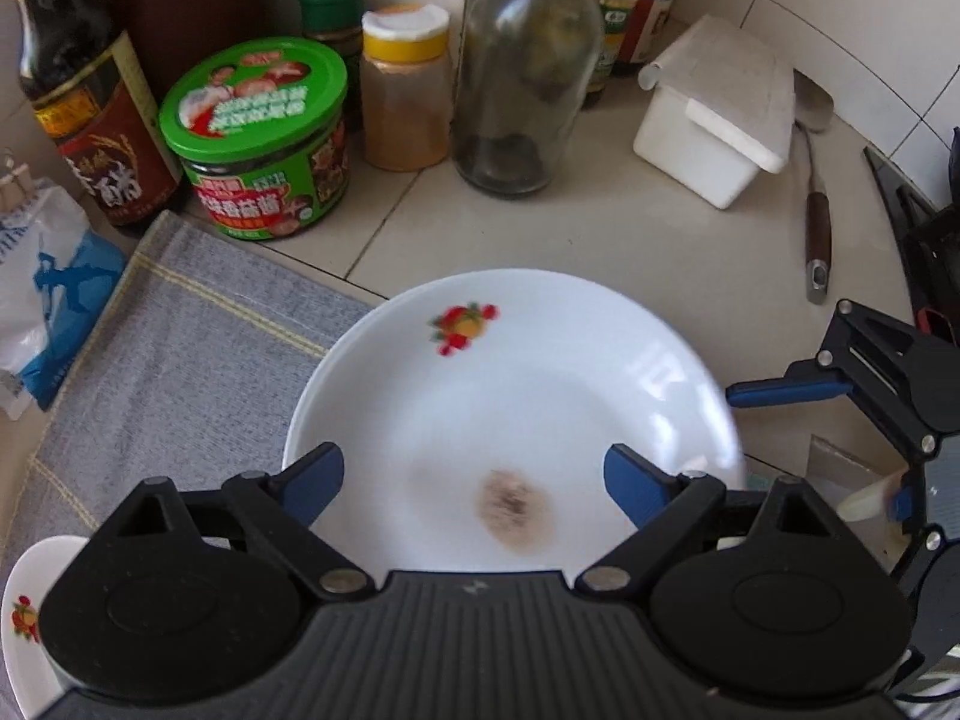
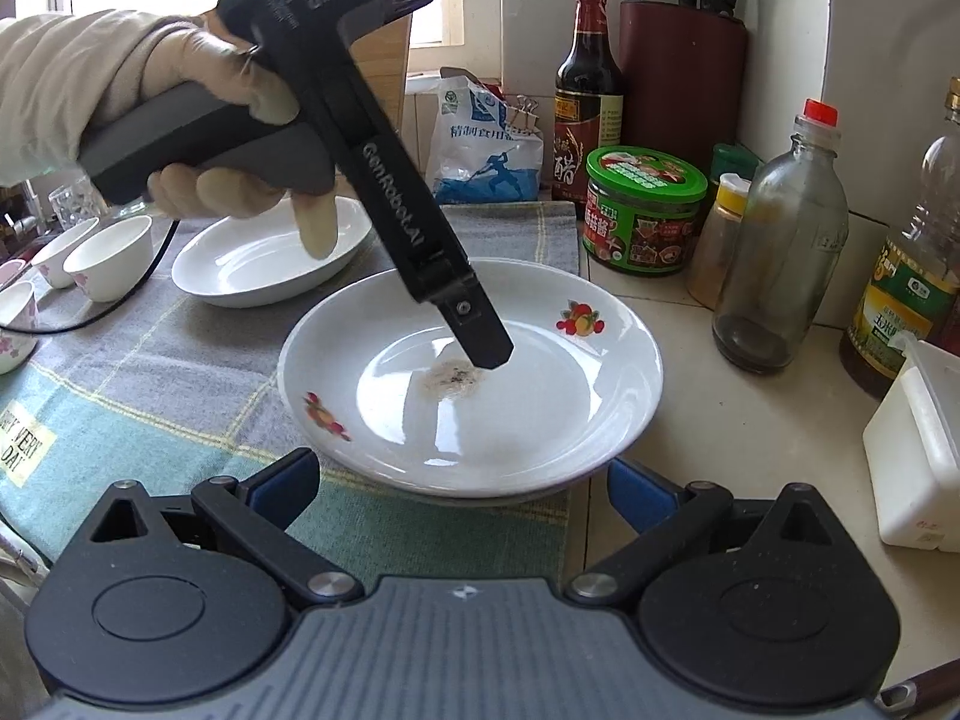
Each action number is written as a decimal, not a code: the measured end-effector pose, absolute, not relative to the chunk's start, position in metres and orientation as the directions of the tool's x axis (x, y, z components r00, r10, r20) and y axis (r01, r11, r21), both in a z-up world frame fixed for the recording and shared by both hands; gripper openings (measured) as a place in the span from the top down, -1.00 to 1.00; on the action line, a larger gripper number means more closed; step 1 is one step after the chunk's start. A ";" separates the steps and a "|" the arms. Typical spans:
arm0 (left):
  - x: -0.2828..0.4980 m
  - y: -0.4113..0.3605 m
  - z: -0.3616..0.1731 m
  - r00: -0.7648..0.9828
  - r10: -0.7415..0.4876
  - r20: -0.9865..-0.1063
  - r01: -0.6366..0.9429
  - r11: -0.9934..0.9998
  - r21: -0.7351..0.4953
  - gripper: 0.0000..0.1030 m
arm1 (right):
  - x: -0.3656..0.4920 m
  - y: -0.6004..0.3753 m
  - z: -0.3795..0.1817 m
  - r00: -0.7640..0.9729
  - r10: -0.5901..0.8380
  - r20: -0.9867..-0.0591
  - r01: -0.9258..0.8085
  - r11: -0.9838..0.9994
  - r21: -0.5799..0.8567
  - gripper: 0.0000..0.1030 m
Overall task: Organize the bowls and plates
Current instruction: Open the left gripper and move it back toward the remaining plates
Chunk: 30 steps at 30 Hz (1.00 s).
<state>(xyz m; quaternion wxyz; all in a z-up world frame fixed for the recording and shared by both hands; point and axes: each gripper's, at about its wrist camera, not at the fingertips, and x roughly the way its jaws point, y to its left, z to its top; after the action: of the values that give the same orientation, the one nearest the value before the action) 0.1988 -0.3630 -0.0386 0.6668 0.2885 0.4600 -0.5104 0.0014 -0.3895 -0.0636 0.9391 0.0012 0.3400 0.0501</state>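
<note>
The stained plate [image 2: 471, 378] sits half on the grey cloth [image 2: 150, 360] and half on the bare table [image 2: 720, 420], with the green-lidded jar [image 2: 645, 219] behind it and to the right. A second plate [image 2: 270, 261] lies on the cloth behind and left of the stained plate, and small cups [image 2: 111, 255] stand further left.

The left gripper [image 1: 474, 483] hovers steeply over the stained plate's centre, its fingers spread wide with nothing between them. The right gripper [image 2: 462, 489] waits at the near rim of the same plate, fingers also spread and empty; in the left wrist view one of its blue pads lies just beside the plate's right rim.

The step in hand appears to be taking hold of this plate so it can join the other one. A flat centre gives the fingers nothing to bite, so the grip probably belongs on the rim: one finger under the lip, one on top. The rim overhanging the cloth edge looks the easiest place to slip a finger beneath. Glazed ware is slippery, so the plate should stay level when it rises.
</note>
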 end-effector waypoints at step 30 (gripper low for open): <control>0.149 -0.143 -0.083 0.625 -0.310 -0.716 0.537 0.837 0.107 -0.90 | 0.088 -0.324 -0.032 0.680 -0.065 -0.731 -0.005 0.996 -0.093 -1.00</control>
<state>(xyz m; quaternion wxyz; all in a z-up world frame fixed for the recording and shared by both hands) 0.1495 -0.1427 -0.0833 0.8876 0.1575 0.3612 -0.2386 0.0885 -0.3243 -0.0321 0.9153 -0.0439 0.3999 -0.0163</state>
